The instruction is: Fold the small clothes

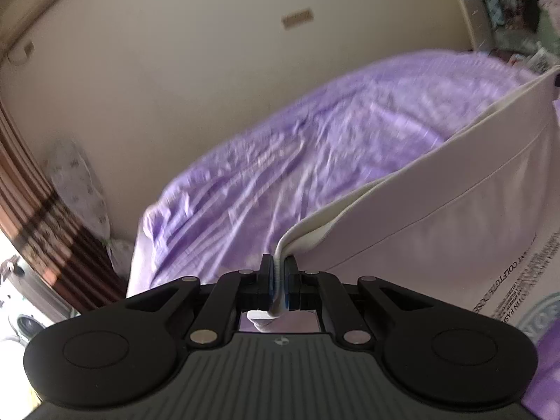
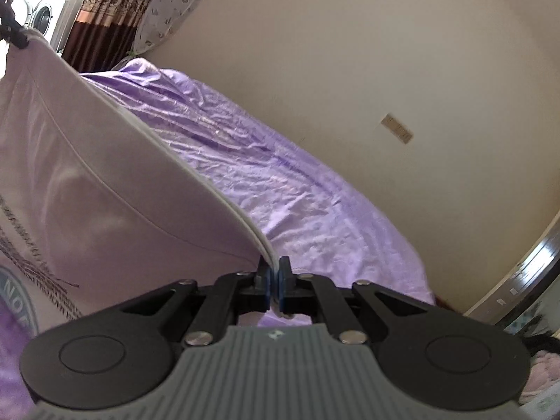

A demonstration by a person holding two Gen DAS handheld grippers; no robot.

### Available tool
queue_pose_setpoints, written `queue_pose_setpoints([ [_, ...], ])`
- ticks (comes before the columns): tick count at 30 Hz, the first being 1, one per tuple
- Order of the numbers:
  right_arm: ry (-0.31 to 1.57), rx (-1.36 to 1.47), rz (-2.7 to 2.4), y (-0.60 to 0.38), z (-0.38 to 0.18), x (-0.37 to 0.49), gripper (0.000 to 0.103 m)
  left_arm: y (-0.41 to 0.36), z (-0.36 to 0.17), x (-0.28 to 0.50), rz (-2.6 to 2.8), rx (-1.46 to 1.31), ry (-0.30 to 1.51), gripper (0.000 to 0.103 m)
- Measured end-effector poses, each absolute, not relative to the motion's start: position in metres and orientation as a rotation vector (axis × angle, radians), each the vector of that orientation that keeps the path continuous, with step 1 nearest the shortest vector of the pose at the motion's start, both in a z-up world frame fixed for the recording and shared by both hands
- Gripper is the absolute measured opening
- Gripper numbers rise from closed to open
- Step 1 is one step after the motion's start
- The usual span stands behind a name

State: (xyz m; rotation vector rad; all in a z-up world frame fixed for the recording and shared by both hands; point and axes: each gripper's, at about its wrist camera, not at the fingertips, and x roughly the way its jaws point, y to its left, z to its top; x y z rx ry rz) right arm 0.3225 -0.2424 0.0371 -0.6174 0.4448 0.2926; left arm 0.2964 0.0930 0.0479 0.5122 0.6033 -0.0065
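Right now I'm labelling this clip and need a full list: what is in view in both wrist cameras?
shirt: one, pale white with printed text and a round emblem, stretched between the two tools above the bed
sheet: one, purple, wrinkled, covering the bed
wall: one, beige, behind the bed
plate: one, tan, small, on the wall
curtain: one, brown and orange striped, at the end of the bed
cushion: one, white with a small pattern, leaning by the curtain
washer: one, white, beyond the curtain
left tool: black with blue pads, shut on the shirt's edge
right tool: black with blue pads, shut on the shirt's edge
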Motion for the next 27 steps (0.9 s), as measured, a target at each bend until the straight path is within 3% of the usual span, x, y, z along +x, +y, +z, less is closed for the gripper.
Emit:
queue_pose_setpoints([
  [6, 0.579, -0.613, 0.316, -0.218, -0.043, 0.413, 0.0, 0.112, -0.036, 0.369, -0.006, 0.445, 0.773, 0.005],
  [13, 0.679, -0.61, 0.295, -0.196, -0.132, 0.479, 0.0, 0.134, -0.09, 0.415, 0.001, 0.344, 0.844, 0.005],
  [20, 0.692, -0.598, 0.257, -0.186, -0.166, 0.503, 0.0, 0.14, -0.109, 0.432, 0.005, 0.308, 0.851, 0.005],
  [27, 0.573, -0.62, 0.208, -0.188, -0.143, 0.479, 0.0, 0.141, -0.071, 0.411, 0.008, 0.251, 0.7, 0.005],
])
